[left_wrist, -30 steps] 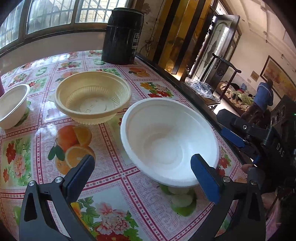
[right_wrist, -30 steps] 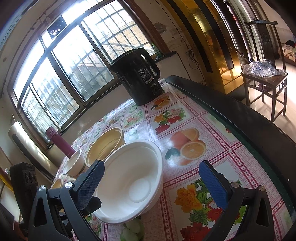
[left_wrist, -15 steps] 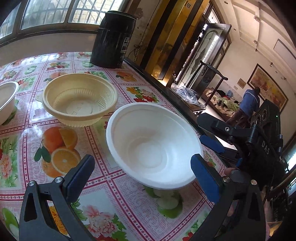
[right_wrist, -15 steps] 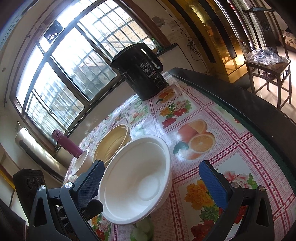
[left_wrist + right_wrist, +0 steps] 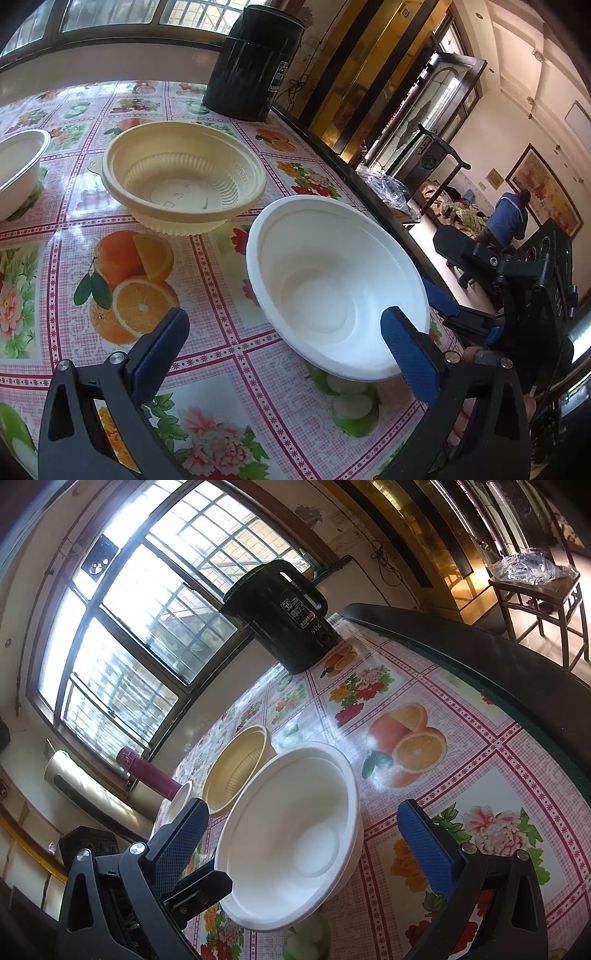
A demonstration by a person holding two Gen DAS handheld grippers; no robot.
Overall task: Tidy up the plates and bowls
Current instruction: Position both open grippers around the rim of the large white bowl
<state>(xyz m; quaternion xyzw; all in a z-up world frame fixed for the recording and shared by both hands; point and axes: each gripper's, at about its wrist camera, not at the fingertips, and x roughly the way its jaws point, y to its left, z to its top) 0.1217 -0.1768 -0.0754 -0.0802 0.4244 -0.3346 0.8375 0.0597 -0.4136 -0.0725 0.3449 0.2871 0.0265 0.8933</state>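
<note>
A large white foam bowl [image 5: 332, 288] sits on the flowered tablecloth, also in the right wrist view [image 5: 291, 834]. A yellow ribbed plastic bowl [image 5: 184, 184] stands behind it, touching or nearly so [image 5: 236, 771]. A smaller white bowl [image 5: 18, 173] is at the far left [image 5: 179, 801]. My left gripper [image 5: 284, 350] is open and empty just short of the large bowl's near rim. My right gripper [image 5: 303, 842] is open and empty, its fingers either side of the same bowl.
A black electric kettle [image 5: 255, 62] stands at the table's back edge [image 5: 288, 616]. A maroon flask [image 5: 147, 779] lies by the window. The table's dark rim [image 5: 480, 653] runs along the right. A chair with a plastic bag [image 5: 532, 572] stands beyond.
Both grippers have come closer to the large white bowl, which now fills more of each view. The left view has swung left to right. The bowls have not moved.
</note>
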